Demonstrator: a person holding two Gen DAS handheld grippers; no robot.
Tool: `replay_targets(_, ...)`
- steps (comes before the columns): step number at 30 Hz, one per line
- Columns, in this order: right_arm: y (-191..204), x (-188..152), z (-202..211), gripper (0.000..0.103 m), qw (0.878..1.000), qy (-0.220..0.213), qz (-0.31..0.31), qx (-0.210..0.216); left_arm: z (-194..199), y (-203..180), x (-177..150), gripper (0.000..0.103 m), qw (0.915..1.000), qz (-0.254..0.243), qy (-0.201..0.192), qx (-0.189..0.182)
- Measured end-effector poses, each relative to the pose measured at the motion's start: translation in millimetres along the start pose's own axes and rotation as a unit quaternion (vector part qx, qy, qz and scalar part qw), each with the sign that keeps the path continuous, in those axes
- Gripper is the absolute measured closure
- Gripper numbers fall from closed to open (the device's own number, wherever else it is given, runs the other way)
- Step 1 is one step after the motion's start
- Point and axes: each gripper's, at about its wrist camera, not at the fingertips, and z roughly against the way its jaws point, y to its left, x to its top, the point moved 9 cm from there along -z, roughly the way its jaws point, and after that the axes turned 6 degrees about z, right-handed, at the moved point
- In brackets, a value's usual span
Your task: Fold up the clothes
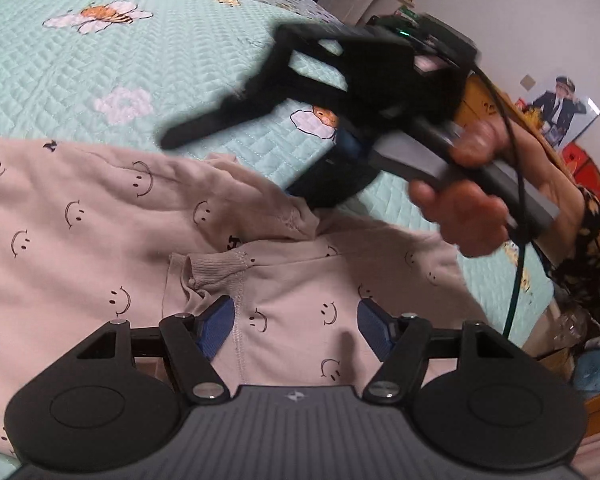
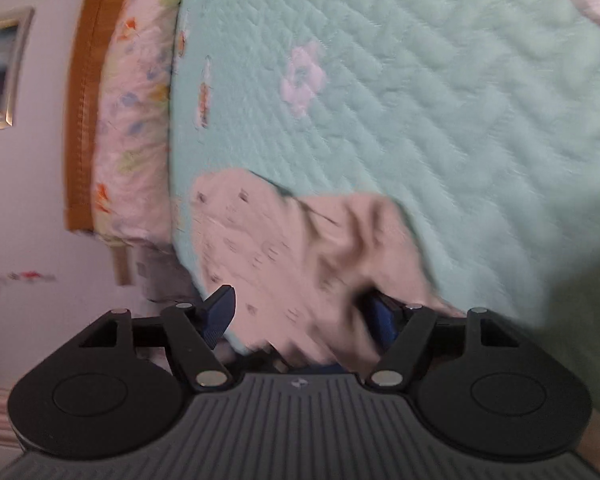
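Item: beige cotton sweatshirt printed with black smiley faces point(image 1: 100, 216), letter "M" readable at 9 o'clock; long axis 9-to-3 on mint quilted bedspread point(image 1: 100, 64). Left gripper point(image 1: 296, 320) wide, empty; right gripper point(image 2: 300, 312) wide, cloth loose between.

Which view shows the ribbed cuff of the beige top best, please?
The left wrist view: the cuff lies sharp and unhidden on the top, just ahead of the left jaws. The right wrist view shows only blurred beige cloth; no cuff can be made out.

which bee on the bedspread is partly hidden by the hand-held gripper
The bee just right of centre in the left wrist view: the right hand-held gripper covers part of it. The bee at upper left shows whole.
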Motion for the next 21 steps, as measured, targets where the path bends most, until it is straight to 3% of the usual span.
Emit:
replay_targets(4,-7,10,14,0.031,0.99,-0.095,-0.072,0.071,-1,-1,-4,0.031,1.0,0.002,0.001,-0.001)
replay_targets(9,-19,20,60,0.028,0.939,-0.252,-0.139,0.188,-1,-2,-5,0.031,1.0,0.002,0.002,-0.001)
replay_targets(14,-28,19,58,0.028,0.945,-0.25,-0.121,0.171,1,0,-4,0.031,1.0,0.001,0.002,-0.002)
replay_targets(16,-24,19,60,0.03,0.961,-0.231,-0.083,0.128,2,3,-4,0.031,1.0,0.007,0.001,-0.006)
replay_targets(18,-13,21,58,0.03,0.98,-0.19,-0.012,0.054,2,4,-1,0.031,0.9999,0.009,0.0,-0.008)
replay_targets(19,-10,23,61,0.03,0.981,-0.186,-0.01,0.057,2,4,-1,0.031,0.9999,0.009,0.0,-0.009)
replay_targets(21,-7,28,70,0.028,0.976,-0.191,-0.038,0.101,2,3,-1,0.031,0.9999,0.008,-0.002,-0.008)
